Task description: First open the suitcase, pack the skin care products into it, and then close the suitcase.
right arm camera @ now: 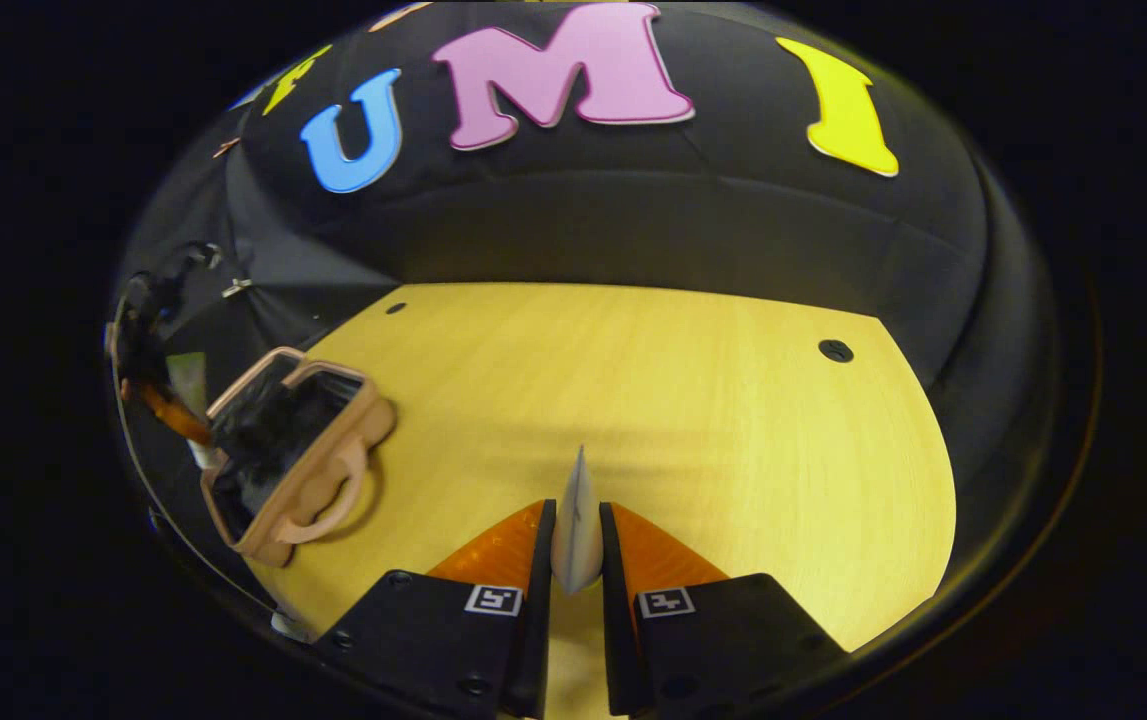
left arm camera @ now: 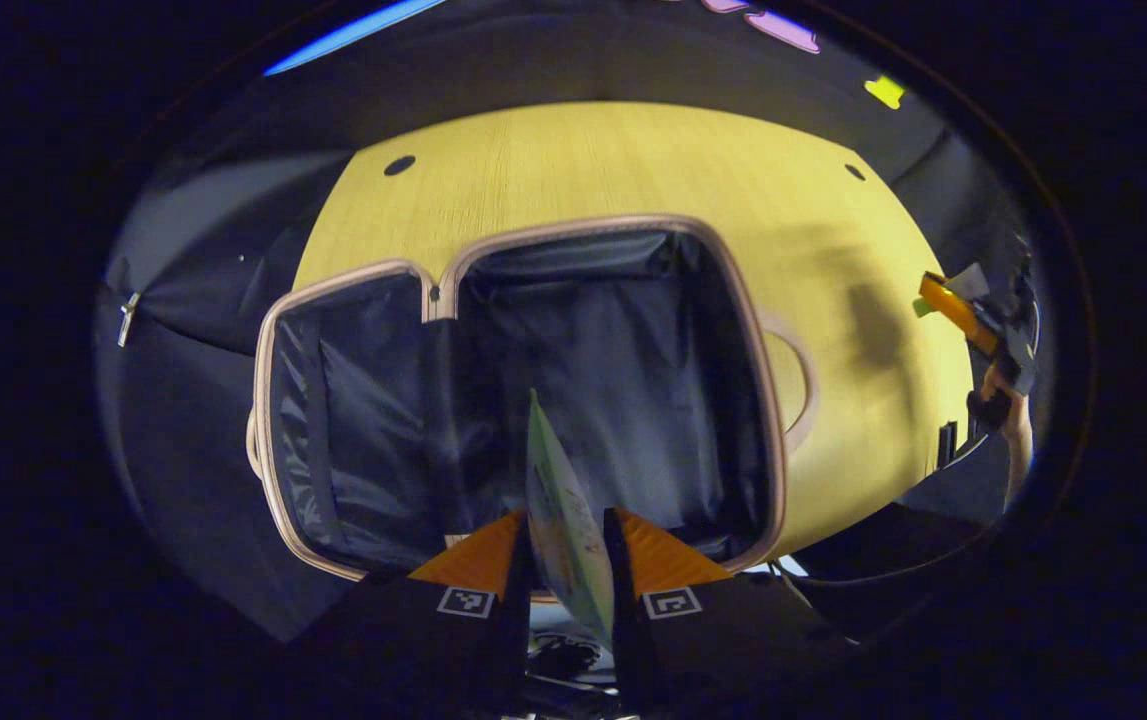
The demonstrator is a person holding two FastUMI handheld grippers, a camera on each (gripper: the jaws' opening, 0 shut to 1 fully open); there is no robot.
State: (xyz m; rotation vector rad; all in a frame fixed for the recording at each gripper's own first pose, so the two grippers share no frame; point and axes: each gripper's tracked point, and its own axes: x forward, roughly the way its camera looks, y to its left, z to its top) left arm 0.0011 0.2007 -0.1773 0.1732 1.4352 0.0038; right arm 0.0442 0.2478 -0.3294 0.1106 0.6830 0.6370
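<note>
The pink suitcase (left arm camera: 778, 400) lies open on the yellow table (left arm camera: 633, 170), showing its dark lining. My left gripper (left arm camera: 567, 545) hangs over the suitcase's near edge, shut on a flat green-and-white skin care packet (left arm camera: 558, 500) that stands edge-on between the fingers. In the right gripper view, my right gripper (right arm camera: 576, 540) is above the bare table, shut on a thin white packet (right arm camera: 578, 520) held edge-on. The suitcase (right arm camera: 318, 470) sits far left there, with the left gripper (right arm camera: 168, 405) beside it. The right gripper (left arm camera: 973, 320) appears at the far right in the left gripper view.
The table has small dark holes (right arm camera: 835, 350) near its far corners. Black cloth walls surround the table on all sides. A hand (left arm camera: 1018, 425) holds the right gripper at the table's right edge. Bare table surface (right arm camera: 683, 400) stretches to the right of the suitcase.
</note>
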